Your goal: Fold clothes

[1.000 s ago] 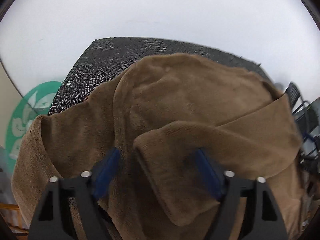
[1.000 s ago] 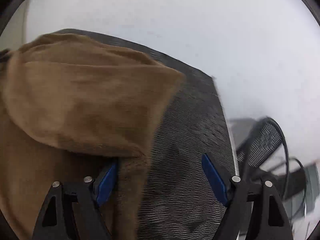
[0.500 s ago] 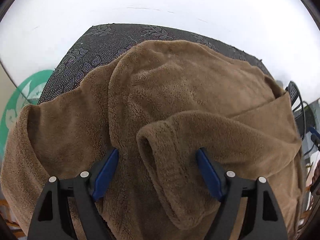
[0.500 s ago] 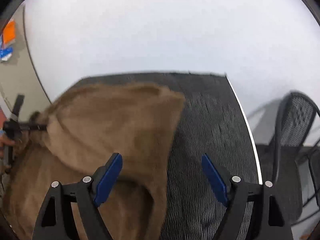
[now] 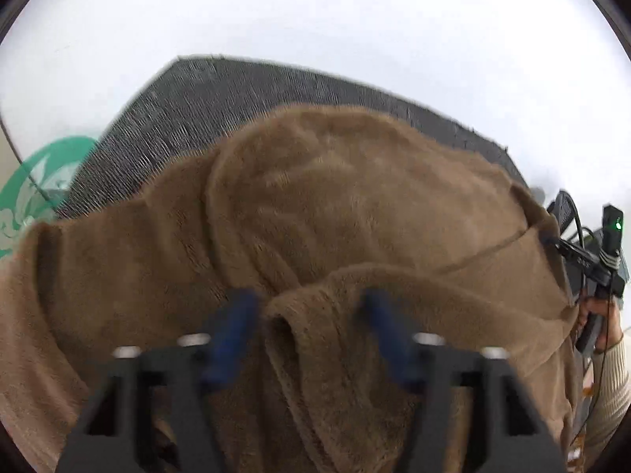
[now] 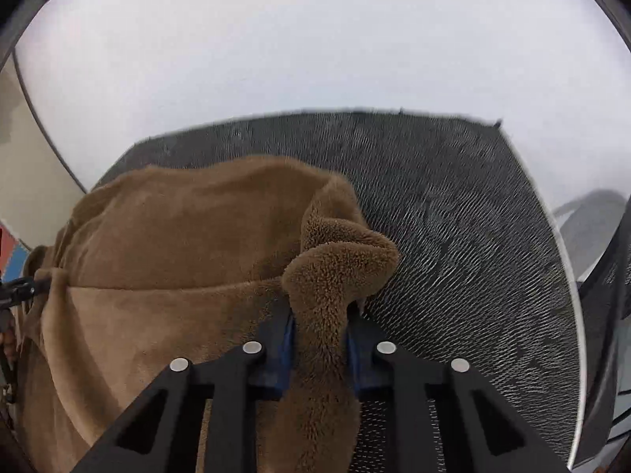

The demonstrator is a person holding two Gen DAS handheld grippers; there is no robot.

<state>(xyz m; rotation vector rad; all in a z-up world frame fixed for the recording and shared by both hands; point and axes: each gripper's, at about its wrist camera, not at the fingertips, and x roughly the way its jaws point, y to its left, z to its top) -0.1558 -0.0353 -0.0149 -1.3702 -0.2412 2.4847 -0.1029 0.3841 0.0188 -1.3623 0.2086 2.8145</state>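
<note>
1. Our right gripper (image 6: 319, 339) has its blue pads pressed together on a bunched fold of the brown fleece garment (image 6: 189, 236), and the pile bulges out past the fingertips
2. Our left gripper (image 5: 307, 327) is motion-blurred, its blue fingers (image 5: 232, 327) set apart with a rolled edge of the brown fleece garment (image 5: 355, 205) lying between them; we cannot tell whether they are gripping it
3. The fleece lies heaped across the near side of a dark patterned mat (image 6: 453, 205), rumpled in thick overlapping layers that hide most of the mat in the left wrist view (image 5: 244, 94)
4. In the left wrist view we see the right gripper at the garment's far right edge, held by a hand (image 5: 603, 315) in a cream ribbed sleeve (image 5: 611, 386), a green light glowing on the device above it
5. The mat rests on a white table (image 6: 315, 59)
6. Off to the left of the mat there is a green round shape with a white pattern (image 5: 35, 189)
7. To the right stands a black mesh chair (image 6: 607, 307), just past the table edge
</note>
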